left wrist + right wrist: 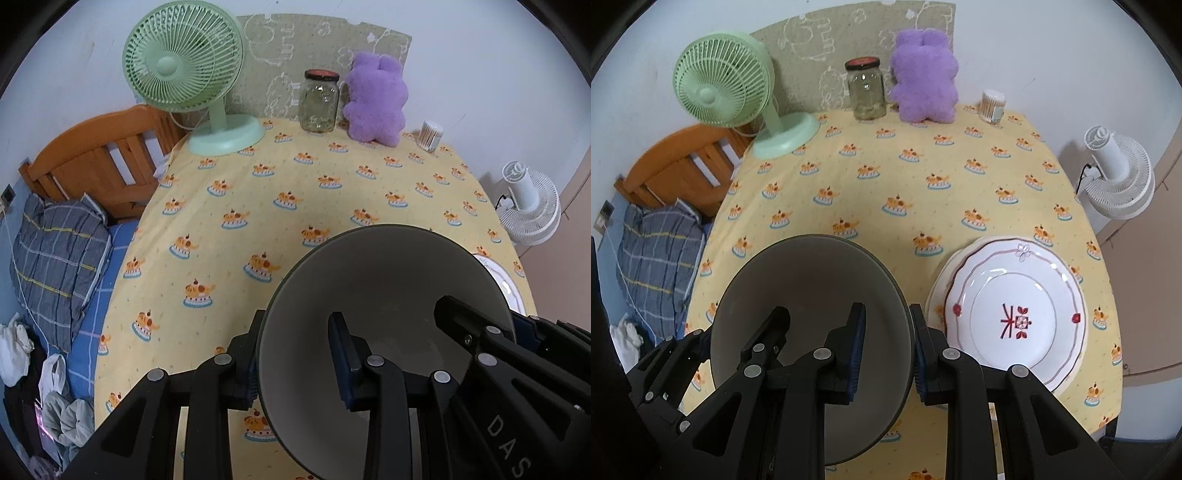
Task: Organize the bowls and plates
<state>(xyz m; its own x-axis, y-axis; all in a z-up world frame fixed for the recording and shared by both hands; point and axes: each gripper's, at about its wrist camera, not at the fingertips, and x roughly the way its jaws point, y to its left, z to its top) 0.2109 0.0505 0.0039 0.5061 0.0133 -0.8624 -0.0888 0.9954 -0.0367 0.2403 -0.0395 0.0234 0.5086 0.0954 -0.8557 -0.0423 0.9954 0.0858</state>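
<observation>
A grey bowl (388,280) with a dark rim is held between both grippers above the yellow tablecloth (295,192). My left gripper (295,354) is shut on the bowl's left rim, one finger outside and one inside. My right gripper (886,347) is shut on the bowl's (812,288) right rim in the same way. The other gripper's fingers (480,332) reach into the bowl from the right in the left wrist view. A stack of white plates (1015,295) with red flower marks lies on the table just right of the bowl; its edge shows in the left wrist view (506,284).
At the table's back stand a green fan (738,96), a glass jar (866,88), a purple plush bear (923,77) and a cotton swab tub (991,105). A wooden bed with a plaid pillow (55,243) is left of the table. A white fan (1119,173) stands right.
</observation>
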